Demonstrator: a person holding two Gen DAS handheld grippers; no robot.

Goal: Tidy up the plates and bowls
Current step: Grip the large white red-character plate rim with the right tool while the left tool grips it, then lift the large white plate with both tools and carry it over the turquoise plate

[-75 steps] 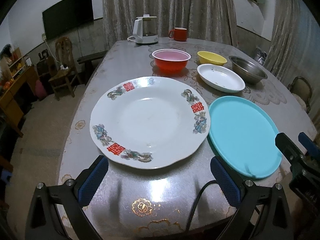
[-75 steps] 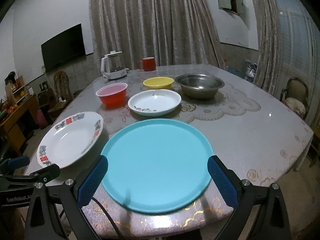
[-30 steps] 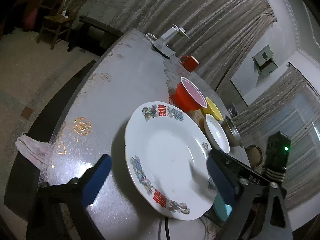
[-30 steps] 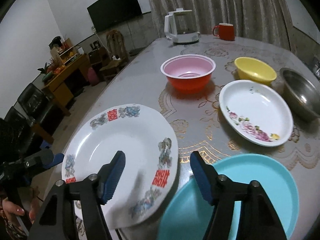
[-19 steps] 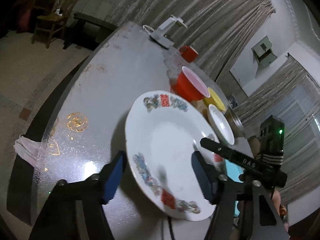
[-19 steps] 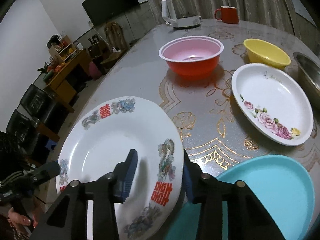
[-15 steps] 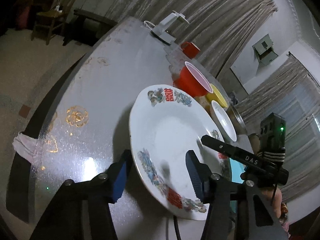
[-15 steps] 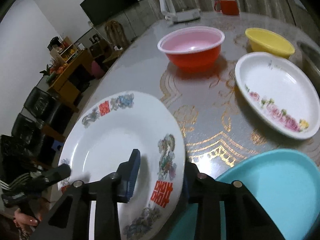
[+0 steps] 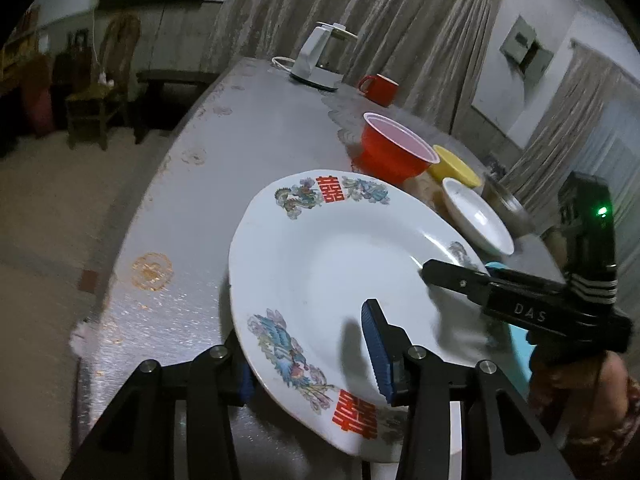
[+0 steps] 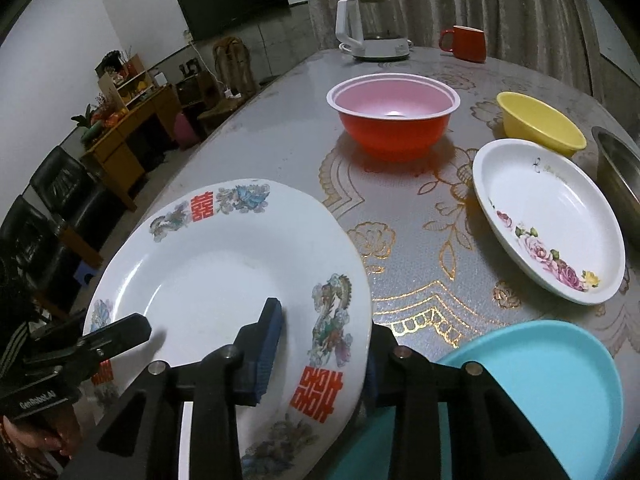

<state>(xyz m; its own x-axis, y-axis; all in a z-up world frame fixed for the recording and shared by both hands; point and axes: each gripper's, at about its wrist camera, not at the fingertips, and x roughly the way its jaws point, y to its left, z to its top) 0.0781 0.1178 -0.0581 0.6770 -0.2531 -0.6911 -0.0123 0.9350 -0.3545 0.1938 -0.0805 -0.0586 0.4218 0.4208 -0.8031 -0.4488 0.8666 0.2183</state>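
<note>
A large white plate with red characters and dragon patterns [image 9: 332,264] [image 10: 216,276] sits near the table's front left. My left gripper [image 9: 308,364] is shut on its left rim, one blue pad on top, the other under the edge. My right gripper [image 10: 320,352] is shut on its right rim the same way. The plate looks slightly tilted. A turquoise plate [image 10: 520,396] lies to its right. A white floral dish [image 10: 548,220], red bowl [image 10: 394,112], yellow bowl [image 10: 540,124] and steel bowl [image 10: 620,156] stand farther back.
A white electric kettle [image 10: 372,24] and a red mug [image 10: 466,44] stand at the table's far end. The table edge [image 9: 120,264] runs close on the left, with floor, chairs and a wooden cabinet [image 10: 120,140] beyond.
Both grippers came in from open positions to opposite rims of the large white plate and closed on it. The plate now looks slightly raised and tilted.
</note>
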